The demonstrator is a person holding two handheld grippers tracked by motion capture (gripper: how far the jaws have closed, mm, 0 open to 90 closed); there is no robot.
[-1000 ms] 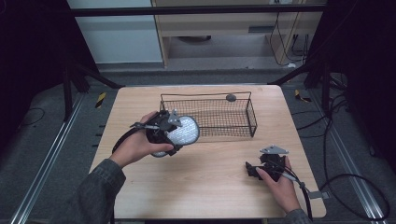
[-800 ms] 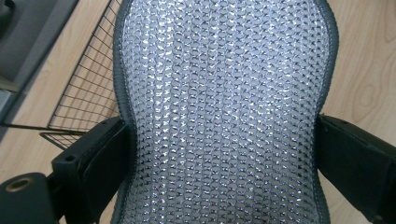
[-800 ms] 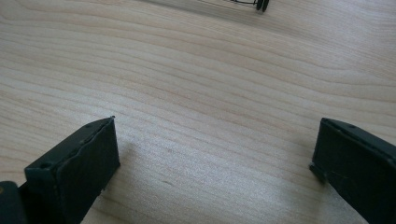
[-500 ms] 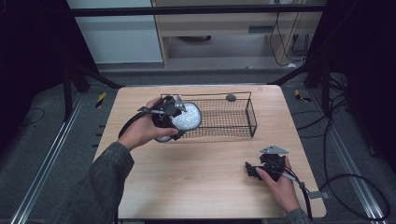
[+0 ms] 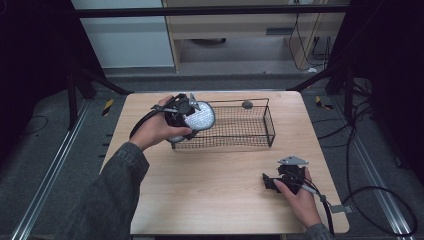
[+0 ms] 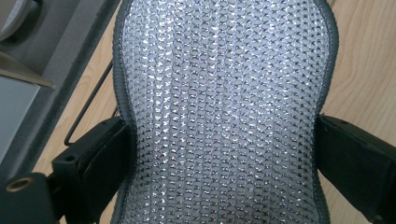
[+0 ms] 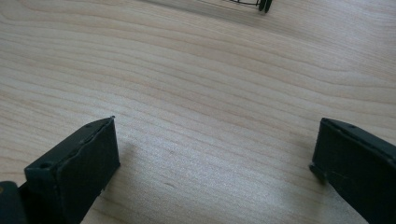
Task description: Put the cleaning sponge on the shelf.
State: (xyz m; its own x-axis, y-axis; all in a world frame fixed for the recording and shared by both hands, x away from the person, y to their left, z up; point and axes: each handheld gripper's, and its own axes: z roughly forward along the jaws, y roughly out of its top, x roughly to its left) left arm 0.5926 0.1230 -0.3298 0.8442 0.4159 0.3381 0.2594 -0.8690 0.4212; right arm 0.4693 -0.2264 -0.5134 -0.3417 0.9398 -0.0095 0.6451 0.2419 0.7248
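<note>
A silvery, sparkling mesh pad (image 5: pixel 201 117) with a dark grey rim is clamped in my left gripper (image 5: pixel 186 114), held above the left end of the black wire basket (image 5: pixel 250 131). In the left gripper view the pad (image 6: pixel 224 107) stands between both black jaws, which press its sides. My right gripper (image 5: pixel 272 182) rests low over the table's front right, held by a hand. Its jaws stand wide apart over bare wood (image 7: pixel 210 135) with nothing between them.
A small dark round object (image 5: pixel 247 104) sits at the basket's far rim. The light wooden table (image 5: pixel 210 200) has open room in the middle and front. Cables trail off the right side onto the grey floor; a metal frame stands around the table.
My left gripper has carried the mesh pad up and away from the table's left middle to the basket's left end. The right gripper has stayed put.
</note>
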